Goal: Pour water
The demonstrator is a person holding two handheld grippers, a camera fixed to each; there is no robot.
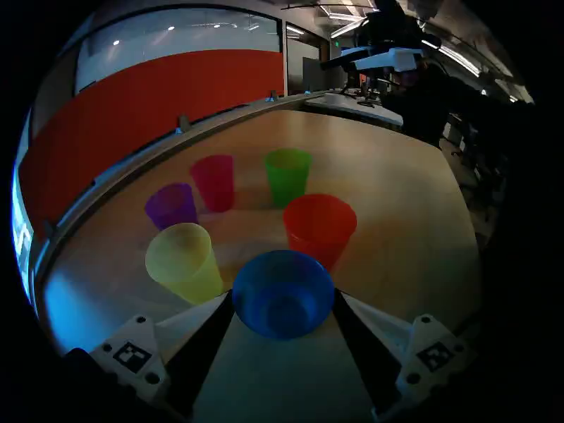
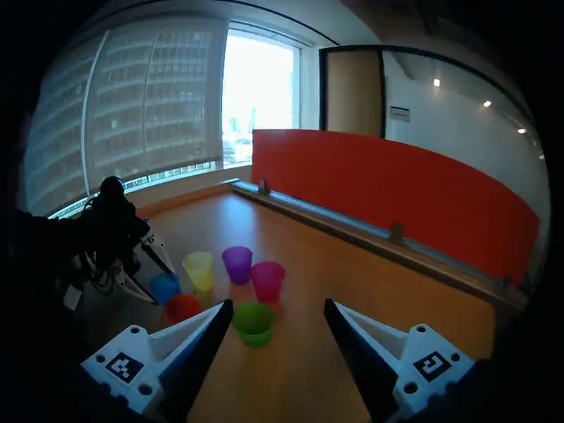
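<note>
Left gripper view: low, close over near edge of table (image 1: 402, 190), facing across it, red partition (image 1: 155, 99) along left edge. Blue cup (image 1: 282, 292) right at lens; coloured cups (image 1: 213, 182) just behind. Right gripper (image 1: 356, 58) far off, high, beyond far edge.

Right gripper view: higher, farther back, looking down over table toward window (image 2: 261, 99), same partition along right edge. Left gripper (image 2: 156, 275) at left, mid-distance, at blue cup.

Shared: coloured cups, tabletop, partition. Views roughly face each other over cups.

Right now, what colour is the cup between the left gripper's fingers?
The cup is translucent blue, clearest in the left gripper view.
</note>
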